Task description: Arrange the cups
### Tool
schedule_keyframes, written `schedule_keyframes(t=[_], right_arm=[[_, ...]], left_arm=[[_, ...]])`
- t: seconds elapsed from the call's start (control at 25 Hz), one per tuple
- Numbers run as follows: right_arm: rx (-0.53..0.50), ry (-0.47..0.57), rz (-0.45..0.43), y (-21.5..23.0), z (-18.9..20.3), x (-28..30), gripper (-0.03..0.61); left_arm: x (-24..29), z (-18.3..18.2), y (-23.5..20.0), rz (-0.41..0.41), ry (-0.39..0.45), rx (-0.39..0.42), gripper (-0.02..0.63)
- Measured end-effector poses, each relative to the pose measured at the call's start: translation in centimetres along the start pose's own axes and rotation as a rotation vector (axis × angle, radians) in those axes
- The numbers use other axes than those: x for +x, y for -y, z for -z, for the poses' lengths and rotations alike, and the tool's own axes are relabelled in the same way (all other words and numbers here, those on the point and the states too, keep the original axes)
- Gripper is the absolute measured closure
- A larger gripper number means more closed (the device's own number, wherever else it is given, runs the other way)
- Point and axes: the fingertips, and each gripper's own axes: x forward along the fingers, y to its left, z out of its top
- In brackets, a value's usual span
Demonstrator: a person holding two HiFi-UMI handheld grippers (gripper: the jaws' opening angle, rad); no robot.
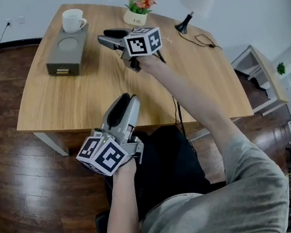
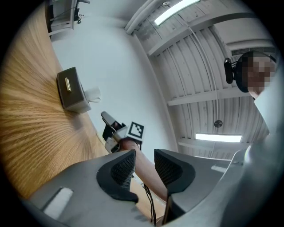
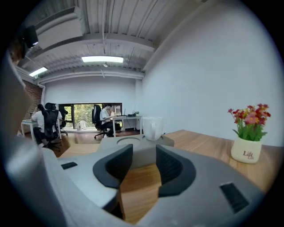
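One white cup (image 1: 73, 20) sits on gray box (image 1: 67, 59); R gripper (image 1: 109, 38) near box, jaws spread, nothing btwn; L gripper (image 1: 126, 101) well off from box, spread, empty.

left gripper (image 1: 123, 101): jaws apart, empty, tilted up | right gripper (image 1: 109, 37): jaws apart, empty, arm outstretched
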Motion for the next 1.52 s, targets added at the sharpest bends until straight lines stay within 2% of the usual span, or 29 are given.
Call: schedule_keyframes(t=[0.12, 0.24, 0.36, 0.48, 0.6, 0.72, 0.84, 0.96, 1.16, 1.2, 1.28, 1.52], right_arm=[[-0.041, 0.022, 0.004, 0.2, 1.6, -6.2, 0.422], [-0.12, 0.03, 0.112, 3.3, 2.4, -12.9, 0.422], [-0.123, 0.073, 0.246, 7.6, 2.3, -19.3, 0.423], [-0.126, 0.054, 0.404, 12.1, 3.3, -24.5, 0.423], [-0.097, -0.018, 0.471, 14.8, 5.7, -26.9, 0.422], [-0.065, -0.114, 0.473, 16.0, 8.8, -26.5, 0.4], [-0.035, -0.175, 0.483, 17.5, 10.7, -25.5, 0.389], [-0.003, -0.195, 0.509, 19.3, 11.0, -24.2, 0.388], [0.037, -0.225, 0.464, 20.2, 11.8, -21.8, 0.387], [0.027, -0.235, 0.459, 20.1, 11.9, -21.5, 0.41], [0.021, -0.239, 0.449, 19.8, 11.6, -21.2, 0.509], [0.03, -0.214, 0.392, 16.3, 10.3, -19.7, 0.522]], left_arm=[[0.2, 0.2, 0.1, -0.006, -0.011, 0.021, 0.492], [0.4, 0.4, -0.1, -0.01, -0.025, 0.04, 0.492], [0.3, 0.7, -0.2, -0.028, -0.039, 0.065, 0.492], [0.3, 0.9, -0.2, -0.079, -0.063, 0.169, 0.492], [0.5, 0.9, 0.1, -0.116, -0.092, 0.301, 0.492], [0.7, 1.1, 0.3, -0.126, -0.117, 0.356, 0.492], [0.8, 1.5, 0.3, -0.118, -0.132, 0.347, 0.492], [1.0, 1.7, 0.4, -0.106, -0.136, 0.333, 0.492], [1.0, 2.0, 0.4, -0.079, -0.133, 0.268, 0.492], [1.0, 1.9, 0.4, -0.077, -0.13, 0.26, 0.492], [1.0, 1.6, 0.4, -0.073, -0.12, 0.245, 0.492], [0.9, 1.5, 0.3, -0.063, -0.106, 0.211, 0.492]])
